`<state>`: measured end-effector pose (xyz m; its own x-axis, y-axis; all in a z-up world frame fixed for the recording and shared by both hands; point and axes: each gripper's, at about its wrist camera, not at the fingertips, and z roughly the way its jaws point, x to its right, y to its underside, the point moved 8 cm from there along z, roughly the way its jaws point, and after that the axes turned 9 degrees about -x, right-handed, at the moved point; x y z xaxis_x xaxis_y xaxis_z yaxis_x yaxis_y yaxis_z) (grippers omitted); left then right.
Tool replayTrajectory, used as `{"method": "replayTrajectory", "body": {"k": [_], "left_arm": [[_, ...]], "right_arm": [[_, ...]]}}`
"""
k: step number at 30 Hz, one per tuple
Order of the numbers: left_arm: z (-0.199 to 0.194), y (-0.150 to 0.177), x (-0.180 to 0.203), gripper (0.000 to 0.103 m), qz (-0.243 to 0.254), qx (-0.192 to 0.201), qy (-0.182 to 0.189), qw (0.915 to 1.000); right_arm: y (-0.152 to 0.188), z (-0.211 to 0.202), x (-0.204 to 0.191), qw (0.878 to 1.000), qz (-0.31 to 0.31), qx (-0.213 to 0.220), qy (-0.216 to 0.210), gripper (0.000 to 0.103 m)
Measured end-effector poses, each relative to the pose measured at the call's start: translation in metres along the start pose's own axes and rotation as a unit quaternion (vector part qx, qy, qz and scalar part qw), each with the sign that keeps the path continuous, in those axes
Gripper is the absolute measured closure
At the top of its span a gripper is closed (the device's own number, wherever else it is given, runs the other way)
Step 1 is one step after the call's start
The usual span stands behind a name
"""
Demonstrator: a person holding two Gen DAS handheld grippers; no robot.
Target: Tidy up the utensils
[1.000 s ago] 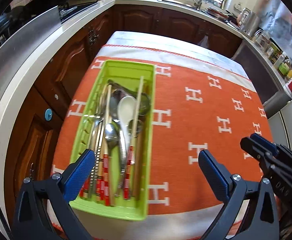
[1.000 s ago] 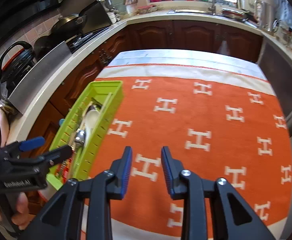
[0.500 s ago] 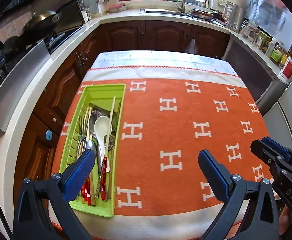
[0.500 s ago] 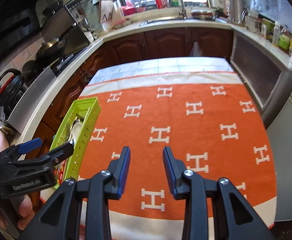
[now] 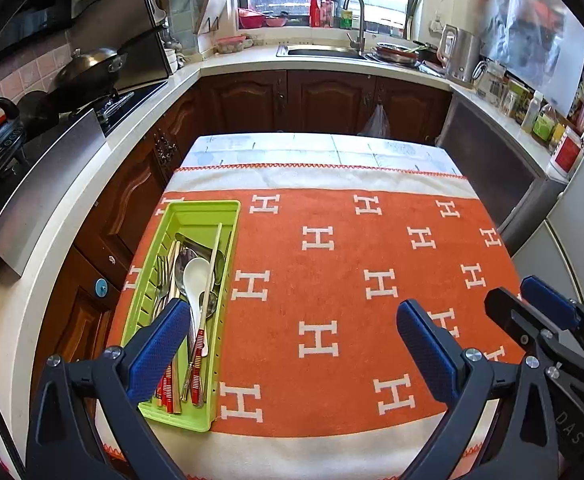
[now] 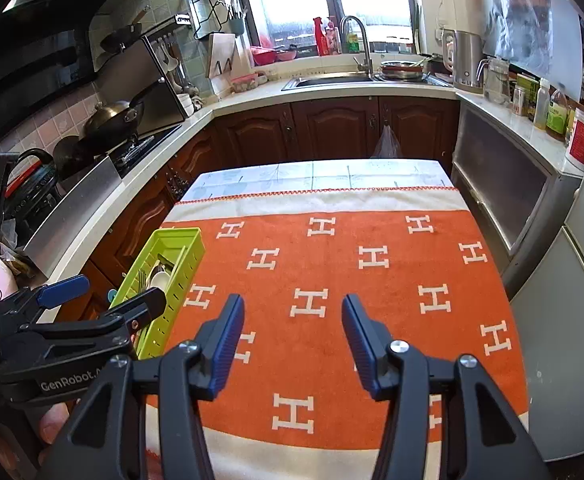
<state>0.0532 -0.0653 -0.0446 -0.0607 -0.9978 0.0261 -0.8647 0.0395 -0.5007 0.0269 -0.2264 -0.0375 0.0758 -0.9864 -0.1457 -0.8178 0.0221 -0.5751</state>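
Observation:
A lime green utensil tray lies at the left edge of the orange cloth. It holds a white spoon, metal spoons and forks, and red-handled chopsticks. It also shows in the right wrist view. My left gripper is open and empty, held above the table's near edge, its left finger over the tray's near end. My right gripper is open and empty above the near middle of the cloth. It shows in the left wrist view at the right.
The orange cloth with white H marks covers a small table. Dark wood cabinets and a white counter run along the left and back. A sink is at the back and a steel unit at the right.
Both grippers have pulled back and risen, so the table looks farther away. The right gripper has opened wider. The tray and utensils have not moved.

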Motion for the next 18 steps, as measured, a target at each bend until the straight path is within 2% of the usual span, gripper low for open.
{"method": "replayTrajectory", "body": {"k": [7,18], "left_arm": [[-0.0006,0.0020,-0.0021,0.001,-0.008,0.000,-0.004,1.0000],[-0.0043,0.0027,-0.0014,0.001,-0.002,0.008,-0.015,0.9999]], "right_arm": [[0.0021,0.0035,-0.0022,1.000,0.002,-0.007,-0.012,0.051],[0.0050,0.0036,-0.0001,1.000,0.006,-0.008,-0.004,0.051]]}}
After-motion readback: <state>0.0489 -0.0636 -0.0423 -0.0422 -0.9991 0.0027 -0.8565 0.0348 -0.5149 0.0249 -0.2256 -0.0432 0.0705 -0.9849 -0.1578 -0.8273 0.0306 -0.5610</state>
